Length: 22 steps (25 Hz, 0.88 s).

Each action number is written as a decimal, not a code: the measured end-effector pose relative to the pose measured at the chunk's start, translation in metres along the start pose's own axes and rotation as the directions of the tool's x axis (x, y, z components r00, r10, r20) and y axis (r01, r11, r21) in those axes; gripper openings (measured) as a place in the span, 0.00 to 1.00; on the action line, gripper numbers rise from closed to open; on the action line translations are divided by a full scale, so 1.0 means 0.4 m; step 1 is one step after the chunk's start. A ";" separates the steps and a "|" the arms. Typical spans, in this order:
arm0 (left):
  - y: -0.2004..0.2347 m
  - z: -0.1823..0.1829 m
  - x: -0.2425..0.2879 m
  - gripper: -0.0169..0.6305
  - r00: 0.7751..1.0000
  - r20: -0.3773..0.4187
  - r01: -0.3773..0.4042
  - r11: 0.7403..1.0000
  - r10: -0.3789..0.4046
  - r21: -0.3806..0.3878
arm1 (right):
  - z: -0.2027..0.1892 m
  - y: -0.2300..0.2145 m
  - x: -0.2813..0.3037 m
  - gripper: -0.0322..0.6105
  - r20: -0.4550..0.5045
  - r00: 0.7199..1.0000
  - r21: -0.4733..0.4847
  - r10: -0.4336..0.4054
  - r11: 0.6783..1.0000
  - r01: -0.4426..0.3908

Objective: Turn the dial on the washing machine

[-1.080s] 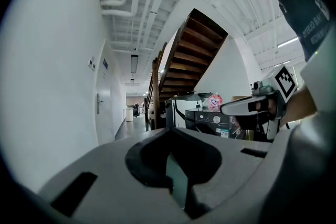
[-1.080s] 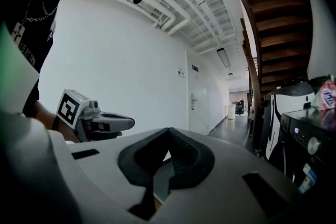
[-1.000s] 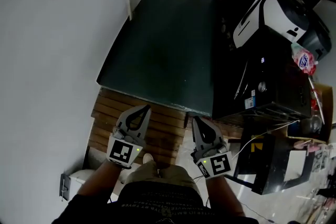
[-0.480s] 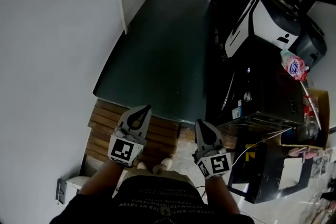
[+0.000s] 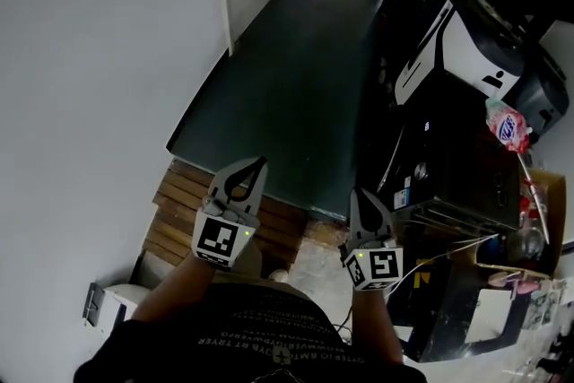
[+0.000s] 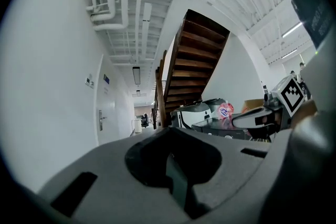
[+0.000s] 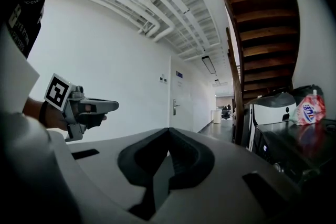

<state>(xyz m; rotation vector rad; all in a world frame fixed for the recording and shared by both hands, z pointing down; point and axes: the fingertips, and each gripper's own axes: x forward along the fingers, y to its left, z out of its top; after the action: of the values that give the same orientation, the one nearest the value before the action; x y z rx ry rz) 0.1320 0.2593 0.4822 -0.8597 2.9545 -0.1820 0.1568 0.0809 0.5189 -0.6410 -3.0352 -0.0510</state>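
A black front-loading machine (image 5: 448,161) stands low at the right of the corridor; a small round knob (image 5: 419,169) shows on its top panel. Behind it is a white and black machine (image 5: 457,49). My left gripper (image 5: 258,162) and right gripper (image 5: 358,194) are held side by side in front of the person's waist, both shut and empty, well short of the machines. In the left gripper view the jaws (image 6: 169,131) meet with nothing between them. The right gripper view shows the same of its own jaws (image 7: 168,131), with the left gripper (image 7: 86,109) at the left.
A dark green floor (image 5: 296,76) runs ahead between a white wall (image 5: 99,58) and the machines. A wooden slatted platform (image 5: 179,211) lies underfoot. A pink-labelled bag (image 5: 508,126) sits on the black machine, a cardboard box (image 5: 543,202) beside it. A wooden staircase (image 6: 191,60) rises above.
The person has moved forward and the view has shifted up the corridor. Both grippers have drifted slightly to the right, still shut and empty.
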 end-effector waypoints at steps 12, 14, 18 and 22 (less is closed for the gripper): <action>0.053 -0.025 0.087 0.03 1.000 -0.024 0.008 1.000 -0.008 -0.011 | -0.017 -0.062 0.092 0.05 -0.013 1.000 0.036 -0.015 0.999 0.016; 0.083 -0.046 0.120 0.03 0.999 -0.037 0.010 1.000 -0.011 -0.024 | -0.023 -0.074 0.131 0.04 -0.026 0.999 0.036 -0.019 0.999 0.020; 0.160 -0.074 0.193 0.03 0.999 -0.045 0.005 0.999 -0.007 -0.039 | -0.029 -0.086 0.219 0.05 -0.046 0.999 0.011 -0.016 1.000 0.017; 0.243 -0.084 0.292 0.03 0.999 -0.031 0.017 0.999 -0.018 -0.049 | -0.028 -0.119 0.319 0.04 -0.050 0.998 0.022 -0.035 0.999 0.036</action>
<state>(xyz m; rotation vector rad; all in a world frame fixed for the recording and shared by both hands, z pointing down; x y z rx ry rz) -0.0211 0.2810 0.5000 -0.8972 2.9933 -0.1266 0.0211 0.0887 0.5345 -0.5750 -2.9951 -0.0330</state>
